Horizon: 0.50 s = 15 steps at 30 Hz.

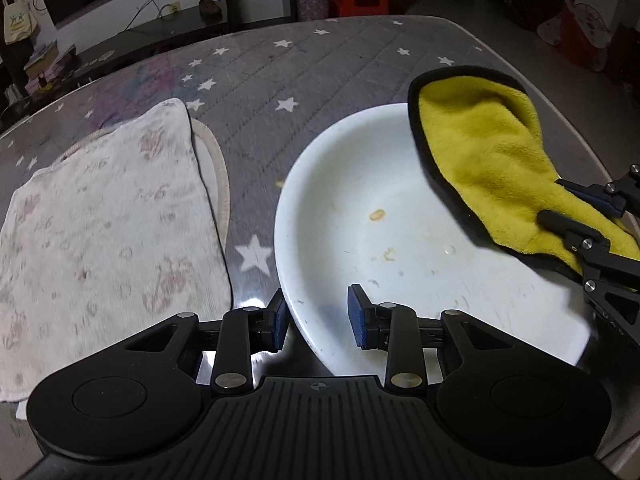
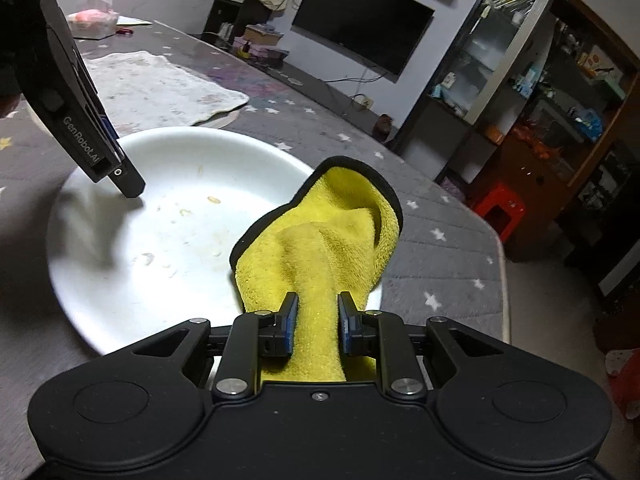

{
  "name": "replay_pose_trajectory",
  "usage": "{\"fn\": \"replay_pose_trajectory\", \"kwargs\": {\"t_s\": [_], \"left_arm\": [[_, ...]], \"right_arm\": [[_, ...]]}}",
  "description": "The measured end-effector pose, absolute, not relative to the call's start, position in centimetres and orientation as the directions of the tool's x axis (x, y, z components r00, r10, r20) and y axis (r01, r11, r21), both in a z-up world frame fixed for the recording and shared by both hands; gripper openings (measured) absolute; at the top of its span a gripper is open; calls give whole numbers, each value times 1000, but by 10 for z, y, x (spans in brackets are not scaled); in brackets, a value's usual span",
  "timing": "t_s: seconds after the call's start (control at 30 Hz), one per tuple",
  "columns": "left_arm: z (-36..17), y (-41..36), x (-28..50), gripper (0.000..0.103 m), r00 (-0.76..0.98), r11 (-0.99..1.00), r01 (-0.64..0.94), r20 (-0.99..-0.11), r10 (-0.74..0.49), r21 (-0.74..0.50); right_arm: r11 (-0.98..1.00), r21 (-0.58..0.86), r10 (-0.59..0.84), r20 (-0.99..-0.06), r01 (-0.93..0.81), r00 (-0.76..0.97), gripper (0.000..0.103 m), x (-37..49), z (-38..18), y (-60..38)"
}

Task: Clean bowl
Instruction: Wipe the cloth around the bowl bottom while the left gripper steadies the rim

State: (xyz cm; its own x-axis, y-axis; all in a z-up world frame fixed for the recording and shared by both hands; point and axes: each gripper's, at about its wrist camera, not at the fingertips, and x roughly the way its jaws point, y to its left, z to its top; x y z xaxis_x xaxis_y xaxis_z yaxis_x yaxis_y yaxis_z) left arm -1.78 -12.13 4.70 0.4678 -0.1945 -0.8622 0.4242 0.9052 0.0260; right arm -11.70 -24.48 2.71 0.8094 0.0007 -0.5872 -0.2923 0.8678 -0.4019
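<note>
A white bowl (image 1: 400, 220) with small yellowish stains sits on the grey star-patterned table; it also shows in the right wrist view (image 2: 160, 240). My left gripper (image 1: 318, 318) is open, its two fingers straddling the bowl's near rim, one outside and one inside. It also shows in the right wrist view (image 2: 124, 184) at the bowl's left edge. My right gripper (image 2: 317, 322) is shut on a yellow cloth (image 2: 332, 236) with black trim, held over the bowl's right side. The cloth (image 1: 488, 152) and right gripper (image 1: 576, 216) show at right in the left wrist view.
A pale patterned towel (image 1: 104, 220) lies on a round mat left of the bowl, also in the right wrist view (image 2: 160, 84). The table edge (image 2: 502, 280) runs at right. A red stool (image 2: 500, 208) stands beyond it.
</note>
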Motion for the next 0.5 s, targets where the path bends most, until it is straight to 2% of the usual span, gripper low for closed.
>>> {"fn": "replay_pose_trajectory", "kwargs": {"t_s": [0.17,0.5], "left_arm": [[44,-116,-25,43,446,917,399,-869,-216,-24],[41,-121,-58,45,425,933,339,-866,-263,-117]], "right_arm": [[883,-375,7,-592,-282,806,22,-111,26,-246],[900,-321,31,-627,-294,778,22,-119,28,-245]]}}
